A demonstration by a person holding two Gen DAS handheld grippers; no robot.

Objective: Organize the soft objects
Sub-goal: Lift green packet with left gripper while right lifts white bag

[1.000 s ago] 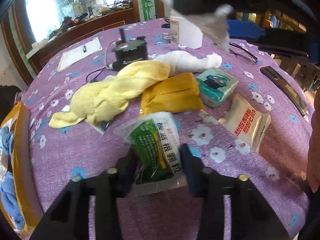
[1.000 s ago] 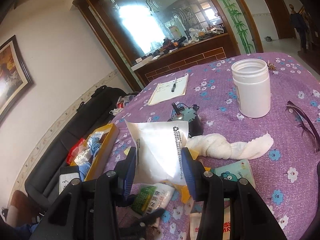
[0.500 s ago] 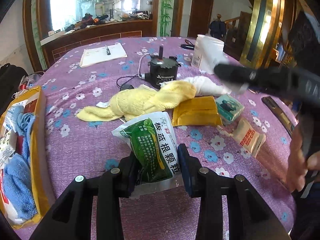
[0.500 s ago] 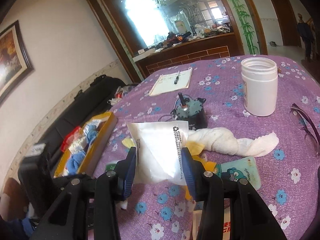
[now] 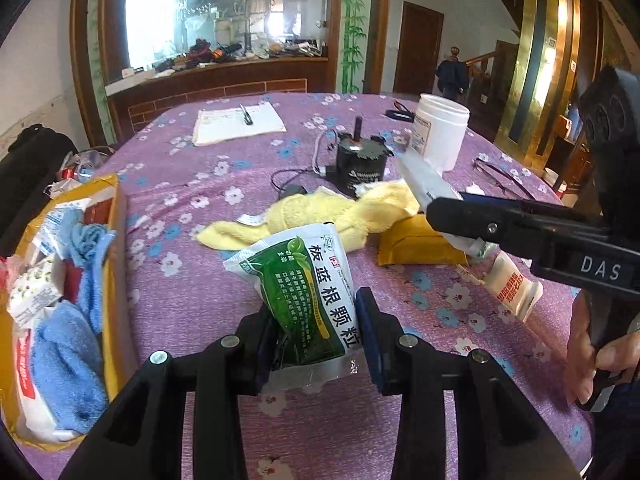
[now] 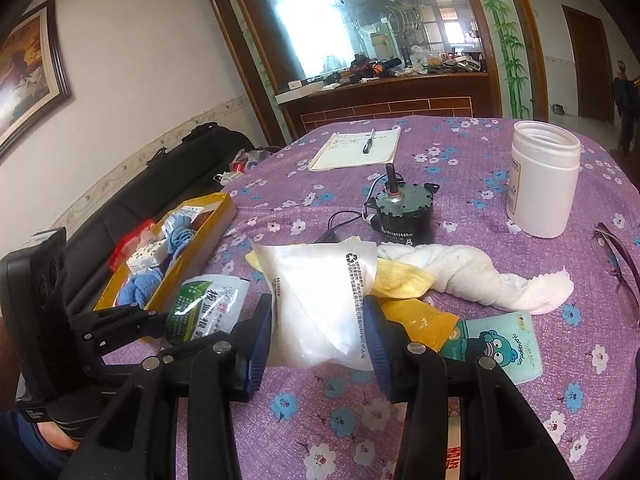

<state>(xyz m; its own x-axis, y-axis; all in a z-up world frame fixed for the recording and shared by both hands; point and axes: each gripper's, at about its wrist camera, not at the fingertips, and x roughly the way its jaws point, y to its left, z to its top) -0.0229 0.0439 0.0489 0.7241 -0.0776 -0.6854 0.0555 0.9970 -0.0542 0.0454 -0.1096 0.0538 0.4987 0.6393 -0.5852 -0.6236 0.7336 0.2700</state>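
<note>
Your left gripper (image 5: 316, 336) held the green sachet (image 5: 308, 300), your right gripper (image 6: 320, 336) the white pouch (image 6: 324, 300); the yellow box (image 5: 116, 264) to their left seemed part-filled, several soft items ahead remained.

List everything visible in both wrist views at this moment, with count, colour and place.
green sachet: 1, green and white, in left gripper
white pouch: 1, white, in right gripper
yellow box: 1, table's edge, holds blue cloths and packets
yellow towel: 1, mid-table
white towel: 1, twisted, beside motor
yellow packet: 1, near yellow towel
teal tissue pack: 1, near edge
red-lettered packet: 1, white
motor: 1, dark, wired
white jar: 1, open
notepad: 1, with pen
glasses: 1, purple
table: 1, purple floral cloth
left gripper: shut on sachet
right gripper: shut on pouch
hand: 1, on right gripper's handle
</note>
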